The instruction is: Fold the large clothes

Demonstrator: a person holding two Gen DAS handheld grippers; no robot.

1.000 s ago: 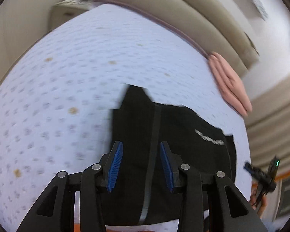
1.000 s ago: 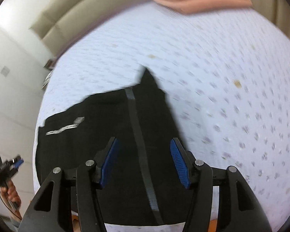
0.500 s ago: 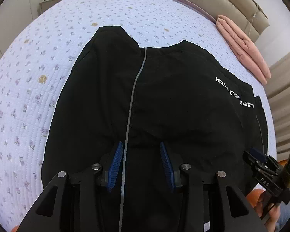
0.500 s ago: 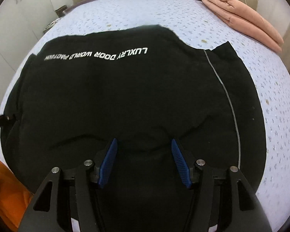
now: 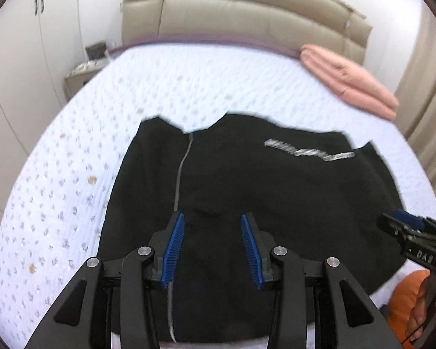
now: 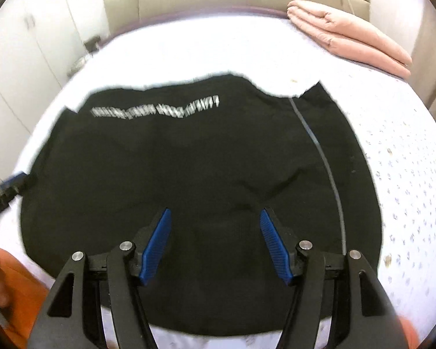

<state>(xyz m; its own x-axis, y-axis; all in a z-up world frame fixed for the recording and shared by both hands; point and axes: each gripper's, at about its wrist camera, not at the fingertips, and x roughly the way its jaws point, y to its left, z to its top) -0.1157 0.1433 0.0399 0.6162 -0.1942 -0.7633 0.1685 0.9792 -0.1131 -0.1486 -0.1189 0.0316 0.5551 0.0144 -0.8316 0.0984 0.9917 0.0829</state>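
Observation:
A black garment [image 5: 276,203] with white lettering [image 5: 308,151] and a thin grey stripe [image 5: 181,171] lies spread flat on the bed. My left gripper [image 5: 212,218] hovers over its near hem beside the stripe, jaws open, blue pads [image 5: 173,250] clear of the cloth. In the right wrist view the same garment [image 6: 189,160] fills the middle. Above its near edge, my right gripper [image 6: 215,212] has its jaws opening, with nothing pinched between them. Each gripper shows at the edge of the other's view: the right gripper [image 5: 412,232], the left gripper [image 6: 5,189].
The bed has a white quilt with small flowers [image 5: 72,189]. A folded pink blanket [image 5: 348,84] lies at its far right by the beige padded headboard [image 5: 247,14]. A nightstand [image 5: 84,69] and white wardrobe stand left. The person's orange clothing [image 5: 412,299] shows at the near edge.
Both cameras have swung and rolled level, and now face the headboard. The garment sits farther off than half a second ago. The right jaws stand wider apart.

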